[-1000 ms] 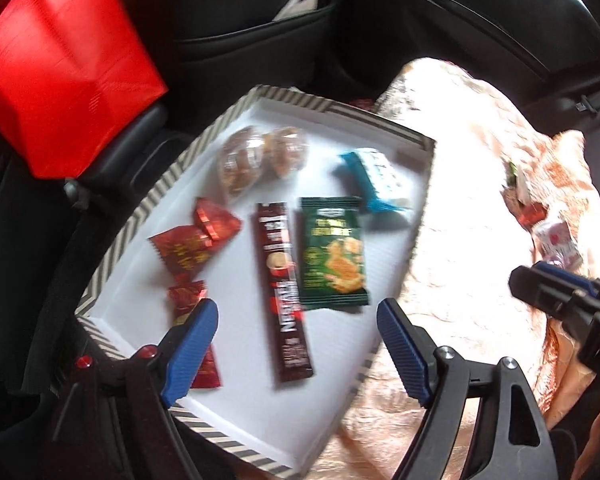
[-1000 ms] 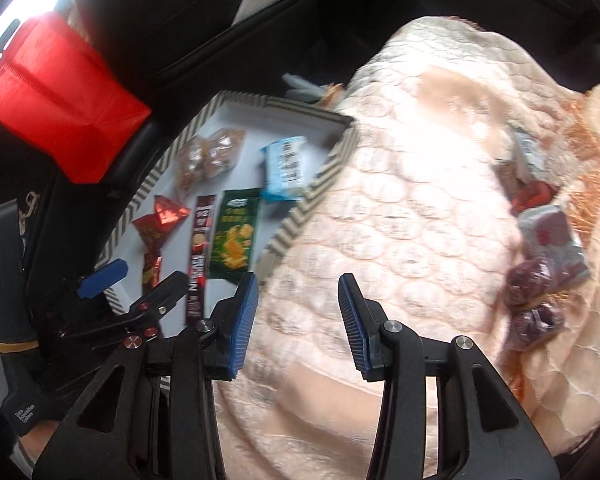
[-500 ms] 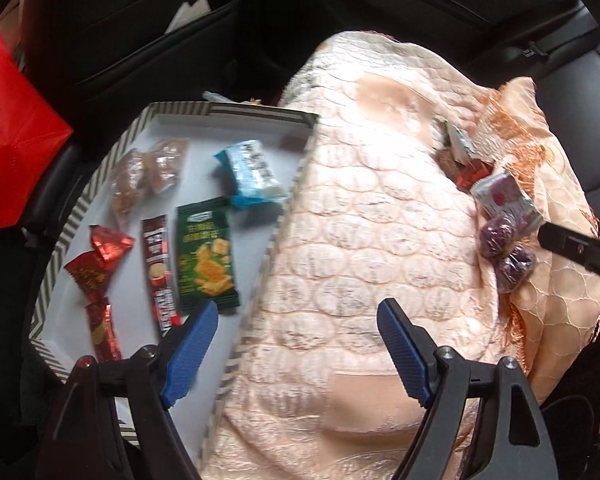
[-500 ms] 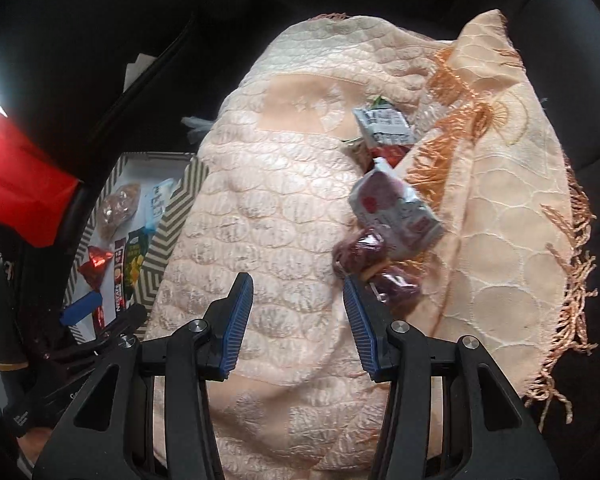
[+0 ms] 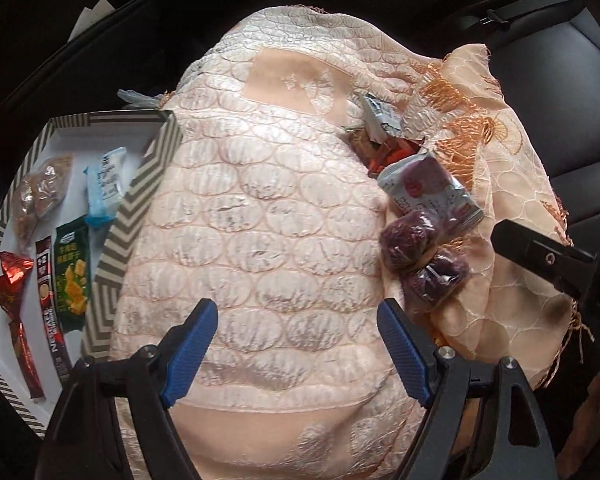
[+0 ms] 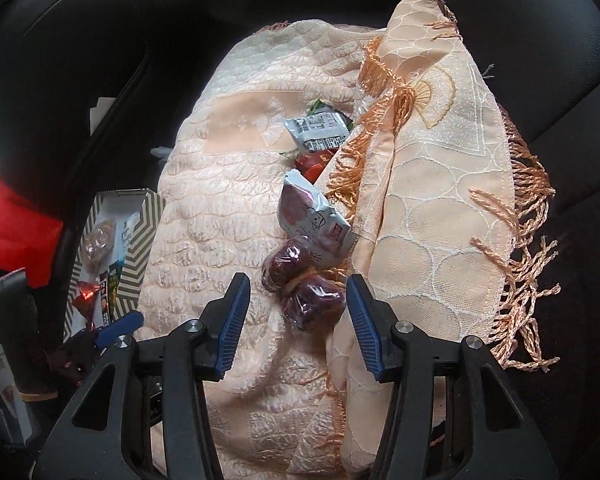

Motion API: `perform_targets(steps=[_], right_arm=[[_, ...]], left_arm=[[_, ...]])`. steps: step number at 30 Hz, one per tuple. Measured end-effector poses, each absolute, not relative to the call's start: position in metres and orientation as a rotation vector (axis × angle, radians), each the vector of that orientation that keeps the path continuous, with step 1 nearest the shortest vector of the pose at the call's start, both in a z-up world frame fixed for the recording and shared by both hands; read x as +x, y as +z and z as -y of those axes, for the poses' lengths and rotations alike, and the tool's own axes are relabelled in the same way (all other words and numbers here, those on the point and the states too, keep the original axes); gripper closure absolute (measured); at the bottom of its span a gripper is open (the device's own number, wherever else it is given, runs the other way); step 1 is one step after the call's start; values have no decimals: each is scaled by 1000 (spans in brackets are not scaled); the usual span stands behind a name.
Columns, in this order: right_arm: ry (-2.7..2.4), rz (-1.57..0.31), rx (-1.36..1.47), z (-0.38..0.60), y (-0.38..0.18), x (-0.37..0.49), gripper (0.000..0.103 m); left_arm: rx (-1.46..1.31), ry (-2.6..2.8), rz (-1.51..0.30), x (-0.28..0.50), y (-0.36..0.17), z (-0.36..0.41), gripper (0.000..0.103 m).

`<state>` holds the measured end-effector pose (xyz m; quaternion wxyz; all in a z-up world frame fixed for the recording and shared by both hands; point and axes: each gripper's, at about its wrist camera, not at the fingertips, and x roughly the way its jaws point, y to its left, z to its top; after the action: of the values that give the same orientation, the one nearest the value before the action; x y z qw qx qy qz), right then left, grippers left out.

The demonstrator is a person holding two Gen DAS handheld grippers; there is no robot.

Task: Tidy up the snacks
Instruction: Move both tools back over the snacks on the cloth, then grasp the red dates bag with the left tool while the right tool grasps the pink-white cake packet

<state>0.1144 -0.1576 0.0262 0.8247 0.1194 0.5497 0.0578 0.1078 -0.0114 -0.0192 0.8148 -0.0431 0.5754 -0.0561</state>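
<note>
A white tray with a striped rim lies at the left and holds several snacks: a green packet, a dark stick packet, a blue-white packet, red wrappers. Loose snacks lie in a fold of the peach cloth: twin purple-wrapped pieces, a grey-purple packet, a grey packet. My left gripper is open and empty above the cloth. My right gripper is open, its jaws standing either side of the purple pieces.
The cloth covers a car seat; its fringed edge hangs at the right. Black seat upholstery surrounds everything. A red bag sits at the far left. The right gripper shows in the left wrist view.
Both grippers have swung right, away from the tray toward the loose snacks in the cloth fold. The right gripper has closed in on the purple pieces. Both stay open.
</note>
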Motion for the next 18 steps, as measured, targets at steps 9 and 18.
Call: perform_targets(steps=[9, 18], right_arm=[[103, -1138, 326, 183, 33, 115, 53], [94, -1124, 375, 197, 34, 118, 53]], left_arm=[[17, -300, -1197, 126, -28, 68, 19], [250, -517, -1166, 126, -44, 94, 19]])
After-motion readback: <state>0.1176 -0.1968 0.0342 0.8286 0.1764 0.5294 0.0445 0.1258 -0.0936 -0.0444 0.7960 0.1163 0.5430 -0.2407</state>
